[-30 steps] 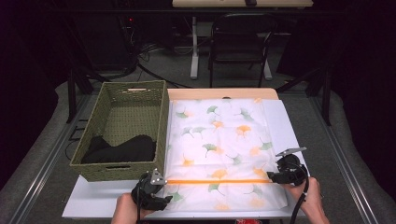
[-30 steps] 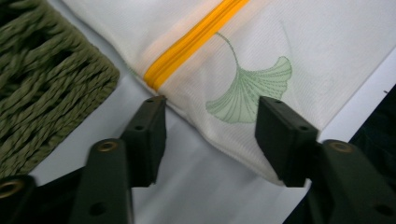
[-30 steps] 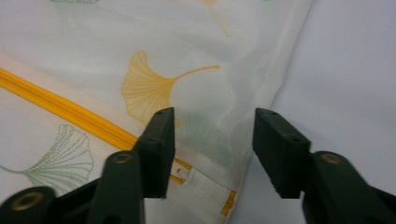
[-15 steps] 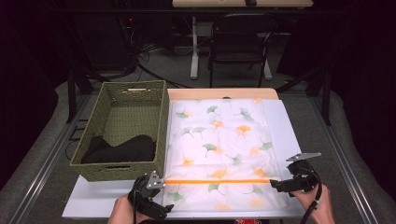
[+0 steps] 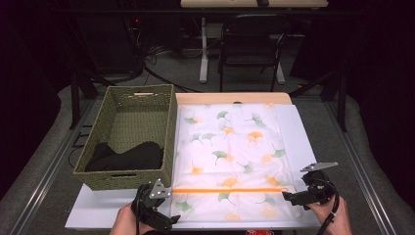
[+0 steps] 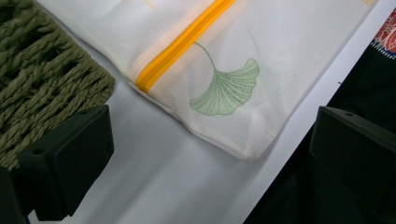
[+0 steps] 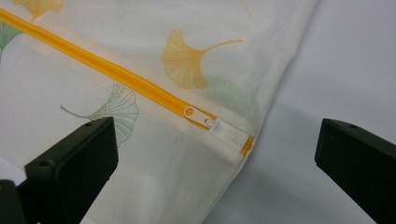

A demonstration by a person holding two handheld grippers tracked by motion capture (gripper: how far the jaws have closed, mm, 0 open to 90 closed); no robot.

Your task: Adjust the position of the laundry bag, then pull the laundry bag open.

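a: both your tongs have just been opening and now stand wide with nothing between the jaws: the left gripper [image 5: 169,221] by the near left corner of the mesh bag [image 5: 230,156], the right gripper [image 5: 289,198] just off its near right edge.

b: and the bag itself?

a: flat on the white board [image 5: 98,210], tight against the woven basket [image 5: 128,139], which has a dark cloth [image 5: 127,156] in it. the orange zipper [image 7: 107,70] runs across the near end, and its pull [image 7: 201,119] sits at your right.

b: so what could bite you?

a: i'd say the pull is small and lies flat; close carelessly and you'll pinch mesh, bunching the bag. on the left, your jaw sits close to the basket, so a grab there may snag the weave or shove the basket.
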